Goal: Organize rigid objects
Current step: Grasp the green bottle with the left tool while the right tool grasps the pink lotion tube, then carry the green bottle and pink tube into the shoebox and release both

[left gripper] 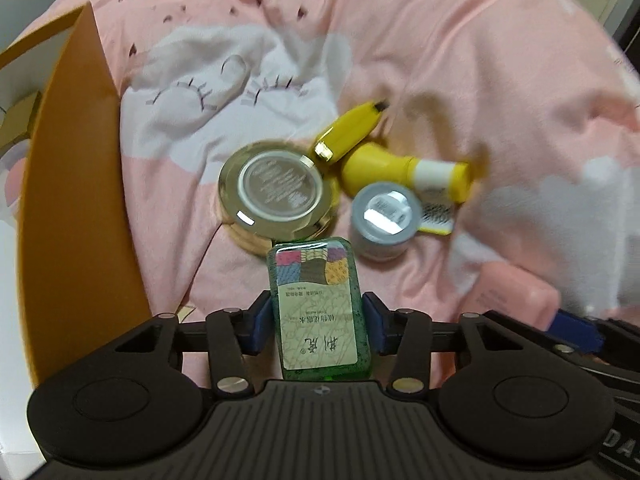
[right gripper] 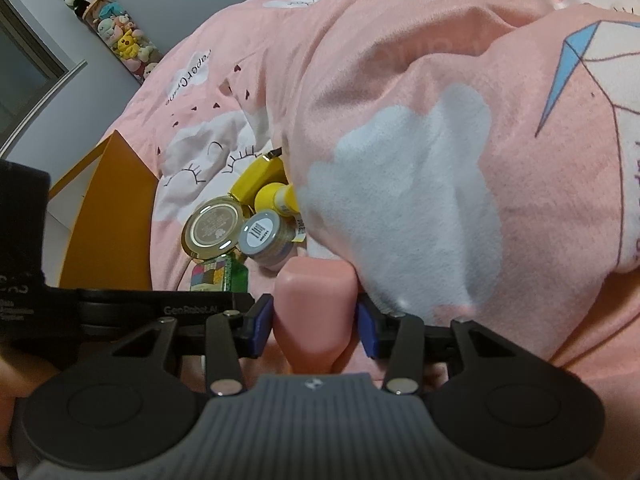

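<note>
While I watched both wrist feeds, my left gripper (left gripper: 318,326) had its jaws closed on a flat green bottle (left gripper: 318,312) with a patchwork label, gripped by its two long sides above the pink bed cover (left gripper: 460,60). My right gripper (right gripper: 316,326) had its jaws pressed against a pink rounded case (right gripper: 316,312), one blue pad on each side; that same case (left gripper: 516,296) showed at the right edge of the left view.

Just beyond the green bottle, a round gold compact (left gripper: 276,196) lay flat on the bed. Beside it stood a small grey-lidded jar (left gripper: 384,220), and behind those lay a yellow bottle (left gripper: 404,170) on its side and a yellow tube (left gripper: 352,132) tilted across it, the four clustered close together, some touching. An orange box flap (left gripper: 76,208) stood upright along the left side of the bed. On the right feed, a raised fold of the cover hid part of the yellow bottle.
</note>
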Motion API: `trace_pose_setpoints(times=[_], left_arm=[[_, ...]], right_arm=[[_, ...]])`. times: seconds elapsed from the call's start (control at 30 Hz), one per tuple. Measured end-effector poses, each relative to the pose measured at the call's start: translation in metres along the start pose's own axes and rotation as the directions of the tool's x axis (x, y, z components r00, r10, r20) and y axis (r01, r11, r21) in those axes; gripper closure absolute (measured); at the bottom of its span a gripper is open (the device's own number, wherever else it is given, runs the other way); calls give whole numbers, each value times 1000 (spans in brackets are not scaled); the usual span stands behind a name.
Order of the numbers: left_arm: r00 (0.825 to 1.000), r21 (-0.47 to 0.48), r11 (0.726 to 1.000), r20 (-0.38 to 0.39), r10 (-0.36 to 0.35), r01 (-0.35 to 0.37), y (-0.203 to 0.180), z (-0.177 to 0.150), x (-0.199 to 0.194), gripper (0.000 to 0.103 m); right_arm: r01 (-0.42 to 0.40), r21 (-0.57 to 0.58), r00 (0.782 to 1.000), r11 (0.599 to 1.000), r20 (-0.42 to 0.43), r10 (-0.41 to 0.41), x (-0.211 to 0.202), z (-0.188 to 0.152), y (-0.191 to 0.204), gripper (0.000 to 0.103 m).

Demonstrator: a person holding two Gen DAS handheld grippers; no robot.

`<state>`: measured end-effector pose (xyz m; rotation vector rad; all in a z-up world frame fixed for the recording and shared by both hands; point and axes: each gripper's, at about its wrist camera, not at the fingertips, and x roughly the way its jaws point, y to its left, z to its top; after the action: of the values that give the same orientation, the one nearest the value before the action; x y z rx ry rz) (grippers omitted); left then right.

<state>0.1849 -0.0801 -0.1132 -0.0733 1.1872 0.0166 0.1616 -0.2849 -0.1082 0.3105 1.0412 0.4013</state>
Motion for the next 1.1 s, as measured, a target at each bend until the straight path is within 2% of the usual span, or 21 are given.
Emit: trace_pose_setpoints(times=[0.2,0.5,0.6,0.7,0.87,1.0,1.1], left_arm=[[991,27,999,125,-40,37,-1,-6,-37,51],[943,10,991,308,-127,131,18,0,-109,51],[926,-14,986,345,-152,166,36,3,-134,51],[919,-44,985,370,-137,165,60,6,-154,51],[922,-110,982,373,-105,156,113,11,-175,51],[945,-170,978,321,-60,120,154,11,-171,51],[966,-238,965,255,-44,107,184,10,-156,51]], right_arm=[[-27,-20,998,999,52,28,-15,0,4,59],[-51,-100,988,994,138,64,-49,17,32,59],[-78,-141,982,987,162,101,-62,29,48,60],[-136,-197,971,971,167,170,-72,44,73,60],[-239,-329,952,914,106,288,-71,63,135,60],[-293,-437,944,851,12,331,-53,65,191,60],[-308,-468,948,828,-82,307,-27,62,221,60]])
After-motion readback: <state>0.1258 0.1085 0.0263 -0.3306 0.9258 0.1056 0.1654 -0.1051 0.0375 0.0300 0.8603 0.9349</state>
